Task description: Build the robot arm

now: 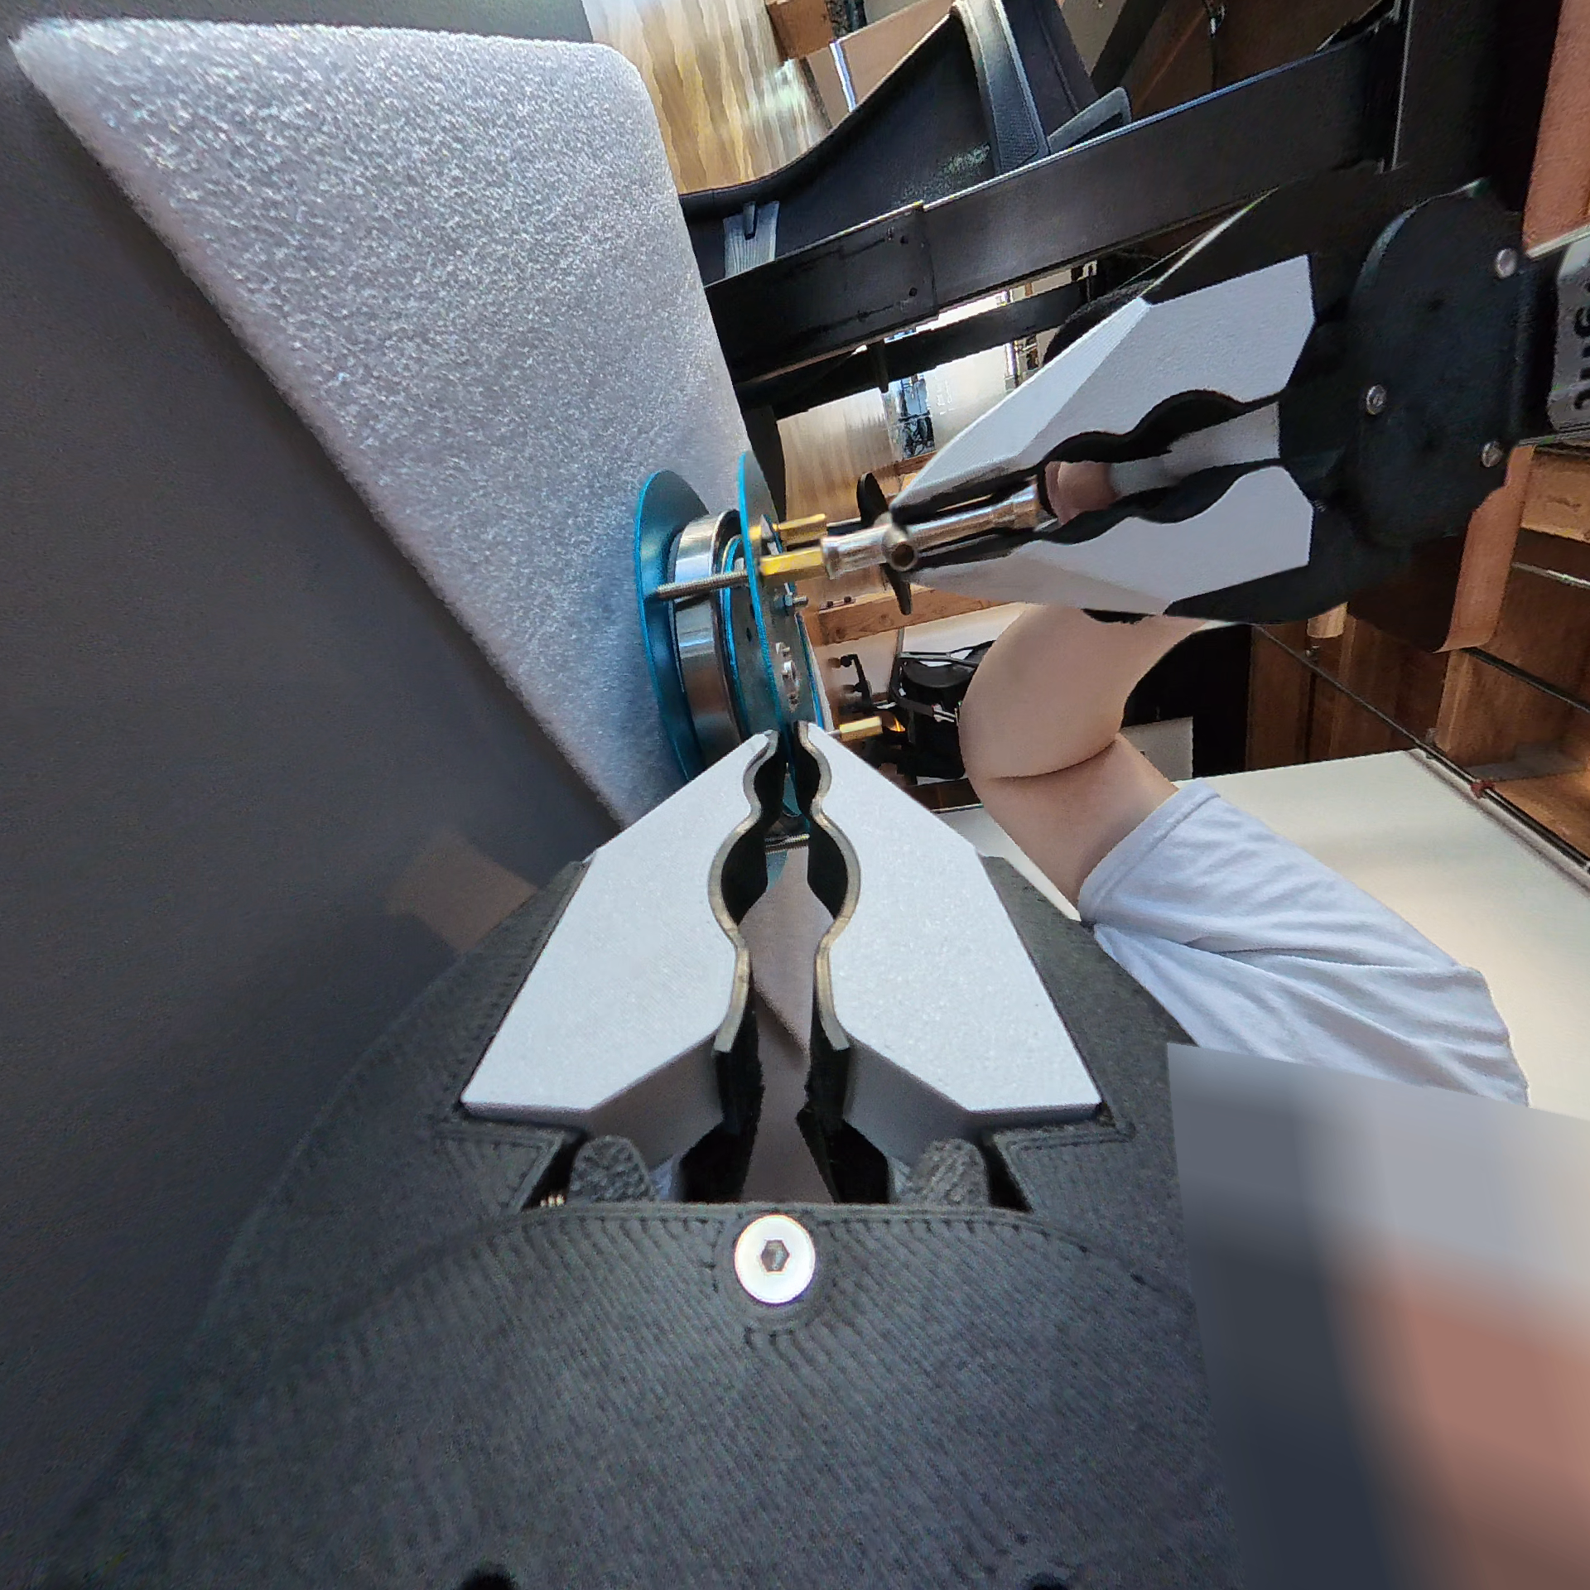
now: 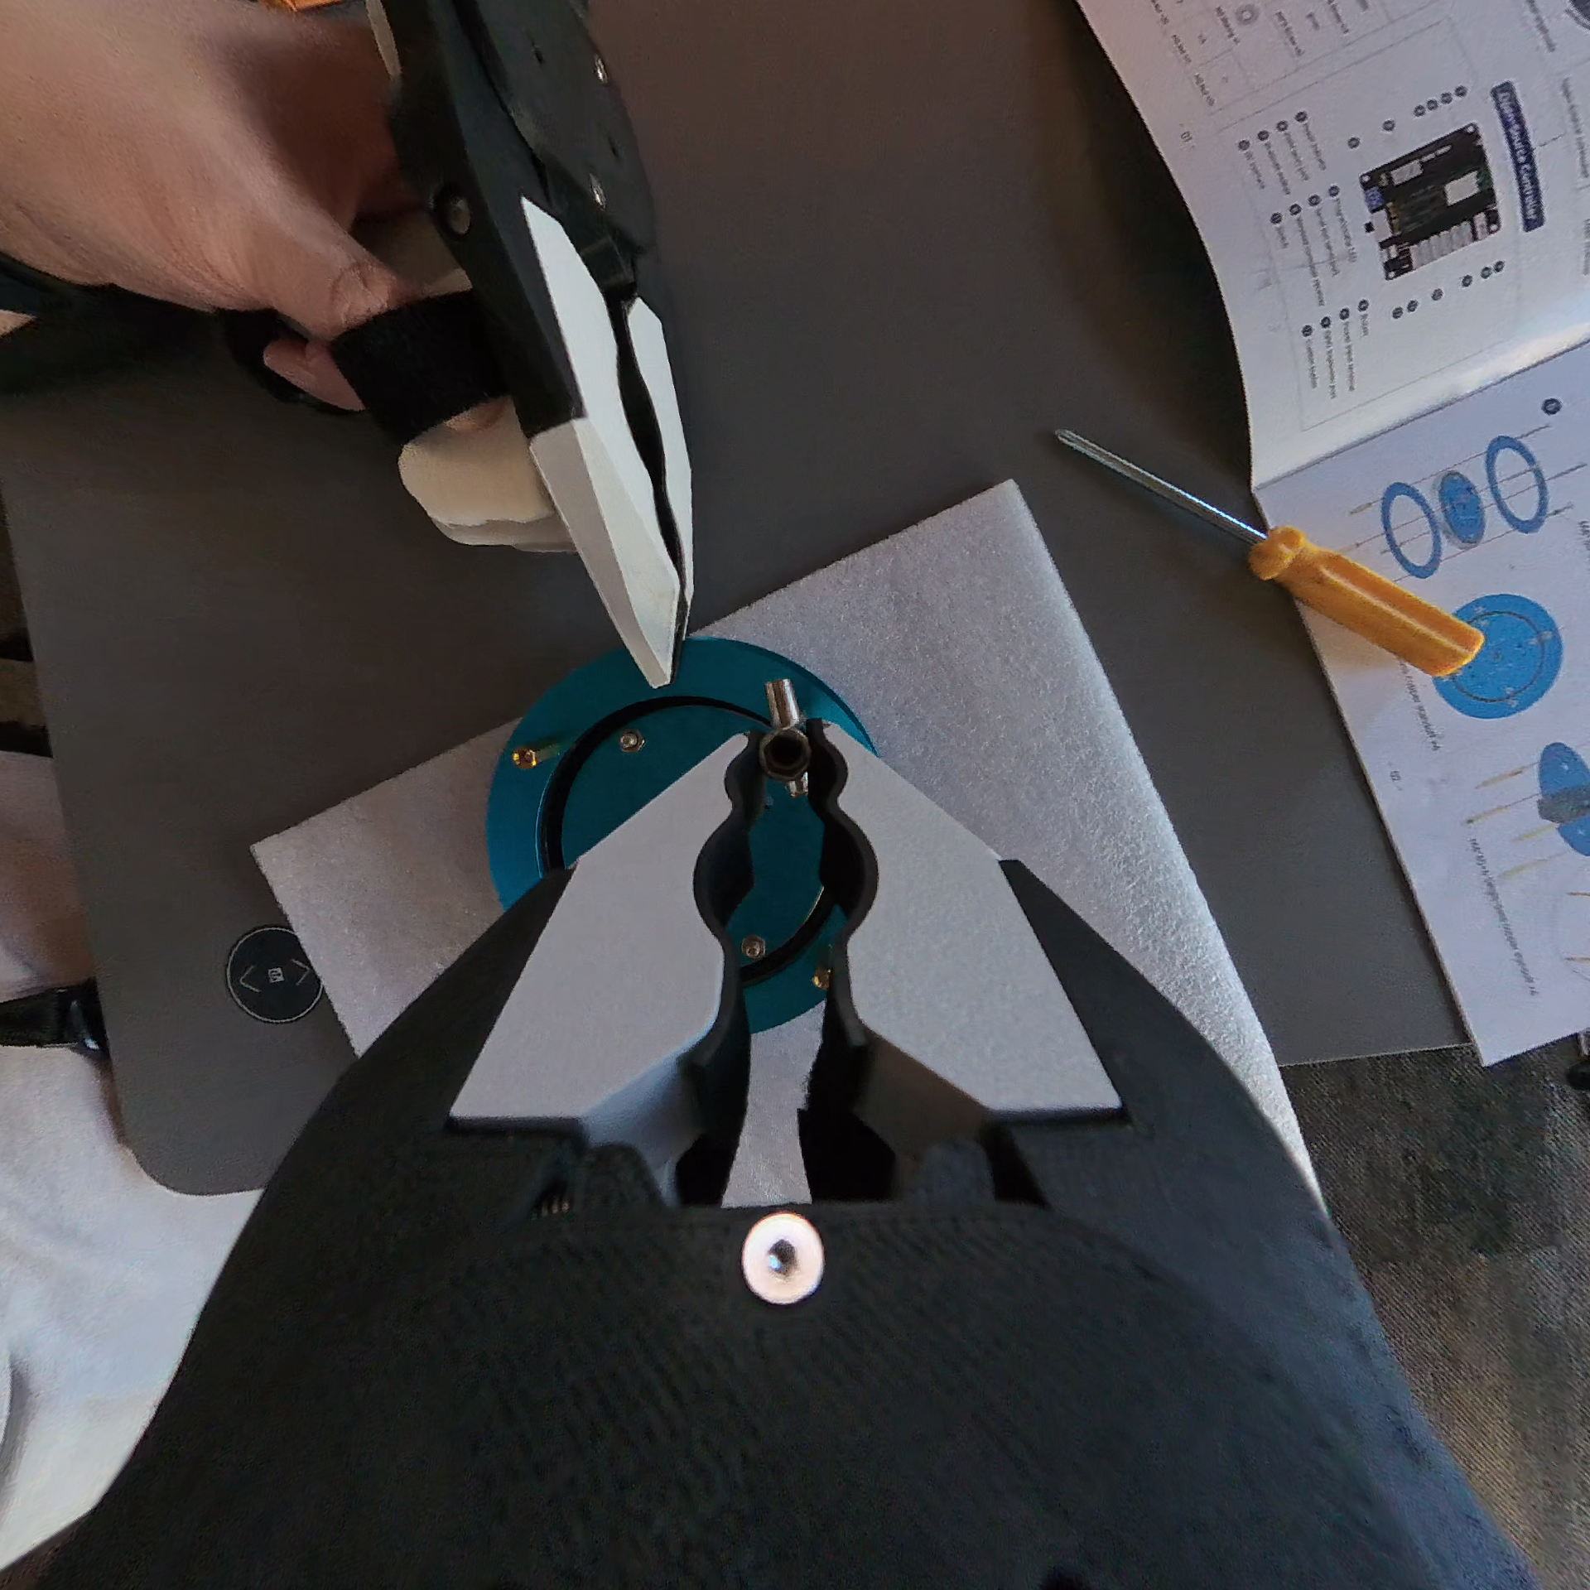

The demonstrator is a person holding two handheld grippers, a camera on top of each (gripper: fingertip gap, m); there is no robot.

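Foam sheet [image 2: 989,654] bears blue disc [image 2: 533,817]; right tongs [image 2: 787,740] grip socket wrench [image 2: 785,757].

A workshop or hobby-electronics workspace. On the grey table [image 2: 903,258] lie an open assembly manual [image 2: 1411,361] with diagrams of a circuit board and blue discs, an orange-handled screwdriver [image 2: 1342,594], and a white foam sheet [image 2: 1015,688] under a blue metal disc assembly [image 2: 533,800] with brass standoffs. Wooden shelving [image 1: 1514,671] and an office chair [image 1: 964,120] stand behind.
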